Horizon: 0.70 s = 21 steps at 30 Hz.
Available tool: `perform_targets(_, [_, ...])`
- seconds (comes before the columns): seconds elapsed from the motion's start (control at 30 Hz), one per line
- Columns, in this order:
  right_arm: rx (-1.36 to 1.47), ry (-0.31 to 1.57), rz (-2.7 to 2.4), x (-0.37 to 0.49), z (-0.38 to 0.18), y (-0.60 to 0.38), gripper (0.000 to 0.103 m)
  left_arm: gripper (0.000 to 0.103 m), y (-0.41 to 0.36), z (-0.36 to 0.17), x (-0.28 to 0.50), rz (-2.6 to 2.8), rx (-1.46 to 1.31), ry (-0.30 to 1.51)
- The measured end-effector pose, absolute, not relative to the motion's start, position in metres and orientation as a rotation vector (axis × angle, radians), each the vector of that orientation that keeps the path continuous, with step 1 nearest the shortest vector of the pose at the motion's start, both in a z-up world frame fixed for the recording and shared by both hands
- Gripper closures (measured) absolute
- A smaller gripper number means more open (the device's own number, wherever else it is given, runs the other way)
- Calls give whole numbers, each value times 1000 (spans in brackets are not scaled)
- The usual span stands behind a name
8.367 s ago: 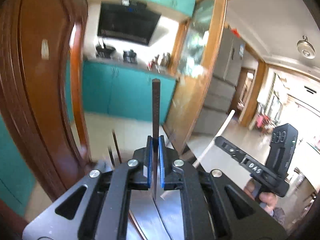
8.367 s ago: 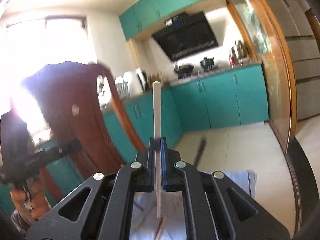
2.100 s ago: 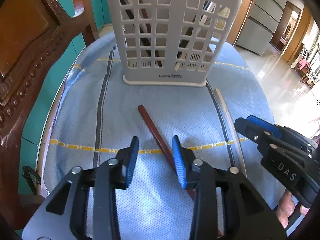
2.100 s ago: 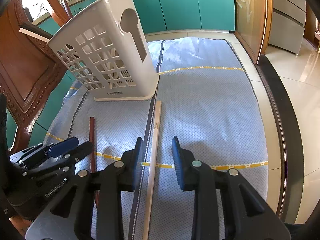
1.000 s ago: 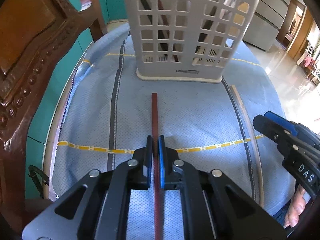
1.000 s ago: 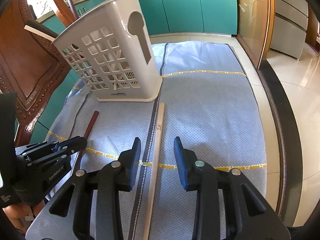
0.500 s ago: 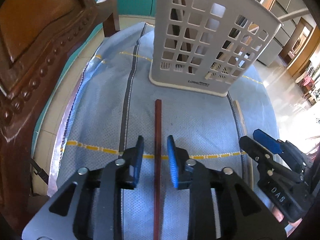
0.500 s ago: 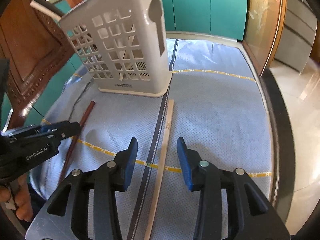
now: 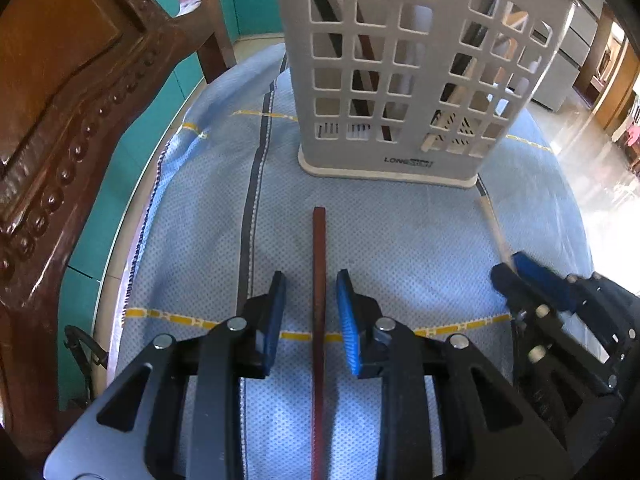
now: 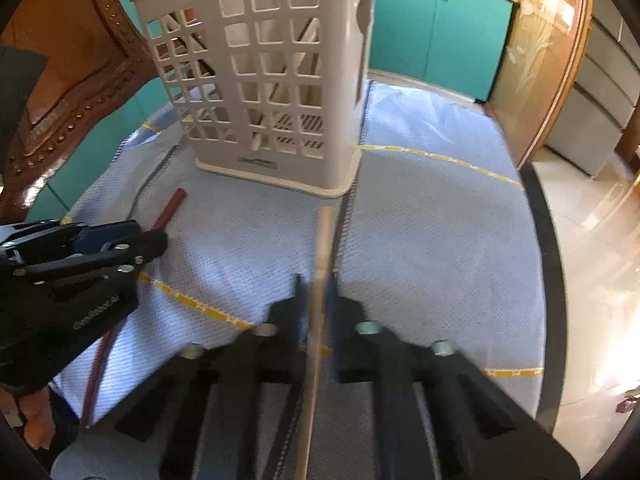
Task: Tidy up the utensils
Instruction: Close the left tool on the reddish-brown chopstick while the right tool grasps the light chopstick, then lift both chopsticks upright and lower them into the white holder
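A dark red chopstick [image 9: 319, 280] lies on the blue cloth between the jaws of my open left gripper [image 9: 311, 292]; it also shows in the right wrist view [image 10: 170, 208]. A pale wooden chopstick [image 10: 320, 272] lies on the cloth, and my right gripper [image 10: 314, 292] has its jaws close around it, blurred by motion. The white lattice utensil basket [image 9: 404, 64] stands upright just beyond both chopsticks, with several chopsticks inside; it also shows in the right wrist view [image 10: 264, 80].
A blue cloth [image 9: 400, 232] with yellow and dark stripes covers the round table. A carved wooden chair back [image 9: 60, 100] rises at the left. Teal cabinets [image 10: 436, 28] and a shiny tiled floor [image 10: 592, 216] lie beyond the table edge.
My left gripper, which had shut on the red chopstick a second ago, has opened again. My right gripper has narrowed its jaws around the pale chopstick and moved closer to the basket.
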State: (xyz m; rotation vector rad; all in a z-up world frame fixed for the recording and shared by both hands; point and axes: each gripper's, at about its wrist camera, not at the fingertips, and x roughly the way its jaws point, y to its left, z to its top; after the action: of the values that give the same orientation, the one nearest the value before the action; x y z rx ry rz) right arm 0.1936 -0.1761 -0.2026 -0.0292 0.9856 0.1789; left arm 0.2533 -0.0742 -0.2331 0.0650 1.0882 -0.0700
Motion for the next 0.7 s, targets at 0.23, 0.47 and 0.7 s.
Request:
perform_targets(0.23, [46,960,215,190,-196,-179,97,96,-79,-227,243,-85,26,1057])
perform_targets(0.47, [114,775,282,167,-148,-195,97,96,-82,-175,212,-118,26,858])
perform_targets(0.7, [189,576,405,129,-84,-220,97,96,-72,-120,174,-195,-25,732])
